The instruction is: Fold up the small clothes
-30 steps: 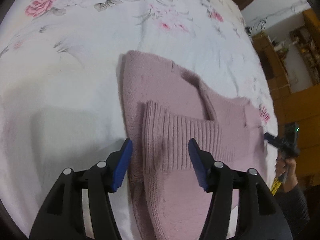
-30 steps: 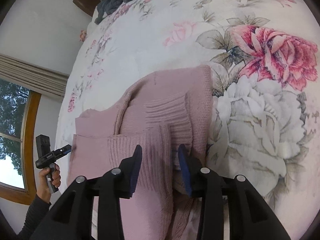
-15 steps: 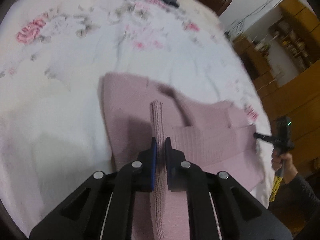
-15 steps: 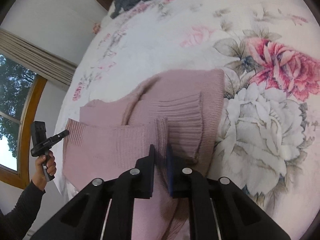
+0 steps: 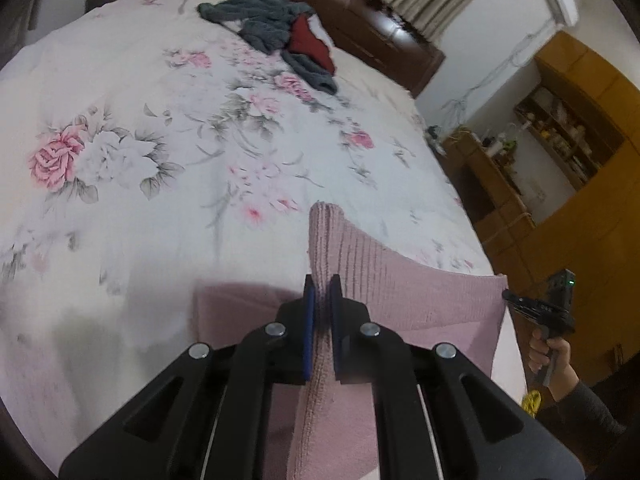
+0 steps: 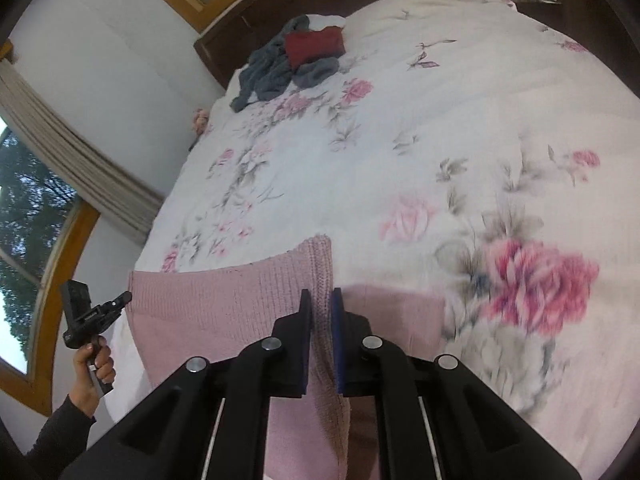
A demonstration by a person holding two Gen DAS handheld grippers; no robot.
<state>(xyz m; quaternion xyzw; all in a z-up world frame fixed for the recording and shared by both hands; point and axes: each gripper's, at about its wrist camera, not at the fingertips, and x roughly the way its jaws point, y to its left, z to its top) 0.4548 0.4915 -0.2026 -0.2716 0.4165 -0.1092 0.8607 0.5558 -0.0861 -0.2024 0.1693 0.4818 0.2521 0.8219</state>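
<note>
Left hand-held gripper (image 5: 321, 292), black with blue pads, clamped narrow on a ribbed edge of the dusty-pink knitted sweater (image 5: 400, 288); right hand-held gripper (image 6: 321, 304) likewise pinched tight on the ribbed knit at the other end. Between them, the ribbed hem raised off the bed and stretched in a taut band, fine vertical ridges showing, the smoother-knit remainder lying flat on the near part of the white floral-printed bedsheet (image 5: 160, 184). Far off near the dark wooden headboard (image 5: 360, 12), a rumpled heap of fuzzy grey-blue clothing (image 5: 260, 20) with a dark red folded garment (image 5: 310, 42) on it.
</note>
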